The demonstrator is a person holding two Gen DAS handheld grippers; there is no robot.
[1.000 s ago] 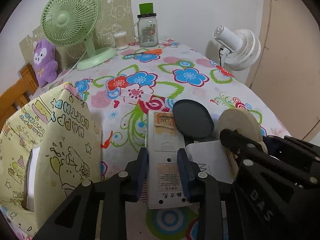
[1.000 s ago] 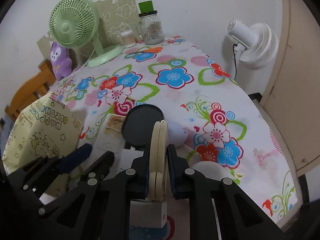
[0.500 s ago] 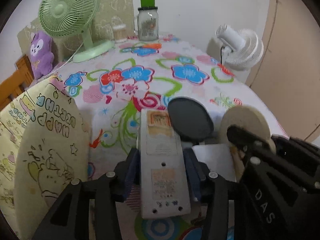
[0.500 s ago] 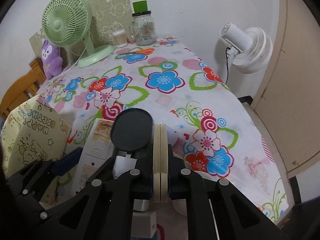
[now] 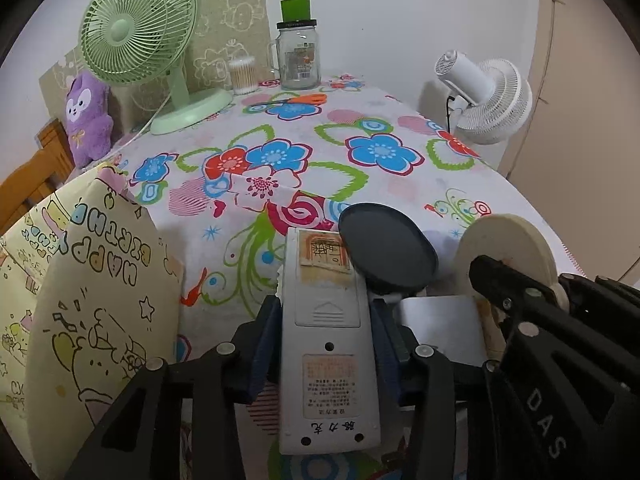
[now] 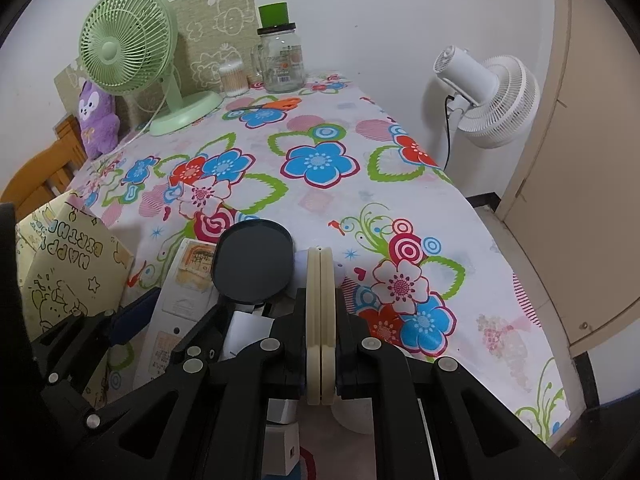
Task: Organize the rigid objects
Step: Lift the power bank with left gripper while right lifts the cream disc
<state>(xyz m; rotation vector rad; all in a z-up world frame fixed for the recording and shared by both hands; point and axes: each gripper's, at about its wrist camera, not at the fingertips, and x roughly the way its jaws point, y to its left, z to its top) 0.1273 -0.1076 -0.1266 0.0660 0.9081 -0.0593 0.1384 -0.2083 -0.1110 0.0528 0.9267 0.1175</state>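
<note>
Both grippers are holding something as I am watching from afar: my left gripper (image 5: 326, 330) is clamping a grey remote control (image 5: 329, 340) by its sides, back face up, its far end touching a dark round disc (image 5: 387, 249). My right gripper (image 6: 320, 330) is pinching a cream round disc (image 6: 320, 320) on edge, upright between the closed fingers. I am seeing both tools sitting side by side above the near end of the flowered tablecloth (image 6: 320, 160), with a yellow birthday gift bag (image 5: 92, 292) standing just to the left. Far back, a green desk fan (image 5: 138, 32), a glass jar (image 5: 298, 54) and orange scissors (image 5: 296, 100) are resting near the wall.
</note>
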